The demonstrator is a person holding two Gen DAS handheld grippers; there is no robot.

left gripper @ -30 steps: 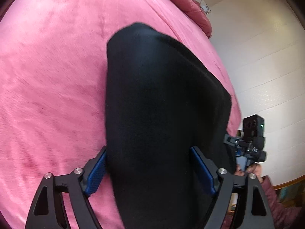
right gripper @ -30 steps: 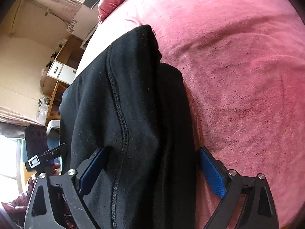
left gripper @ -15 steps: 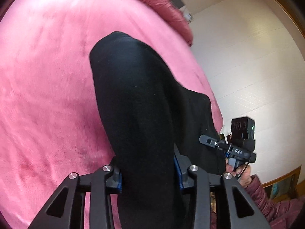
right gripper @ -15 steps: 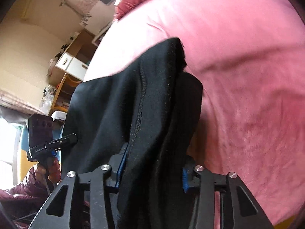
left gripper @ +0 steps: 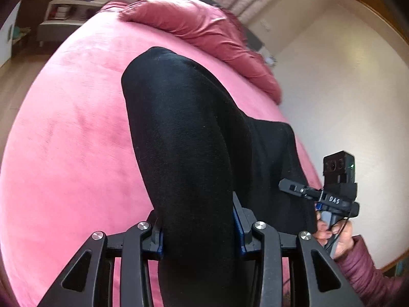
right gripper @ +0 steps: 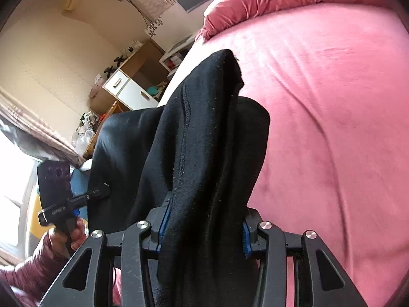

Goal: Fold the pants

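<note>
The black pants [left gripper: 189, 138] lie folded lengthwise on the pink bed, their near end lifted. My left gripper [left gripper: 198, 227] is shut on one near corner of the pants, the cloth bunched between its blue pads. My right gripper [right gripper: 203, 230] is shut on the other near corner of the pants [right gripper: 204, 153], where a stitched seam runs up the cloth. Each gripper shows in the other's view: the right one at the far right [left gripper: 294, 188], the left one at the lower left [right gripper: 101, 192]. The far end of the pants rests on the bed.
The pink bedspread [left gripper: 71, 138] fills most of both views. A bunched dark pink duvet [left gripper: 204, 30] lies at the head of the bed. A white wall [left gripper: 345, 89] stands to the right. A wooden cabinet with white drawers [right gripper: 127, 87] stands beside the bed.
Both grippers closed from wide open onto the near end of the pants, then rose and tilted up, lifting the cloth; more of the room now shows.
</note>
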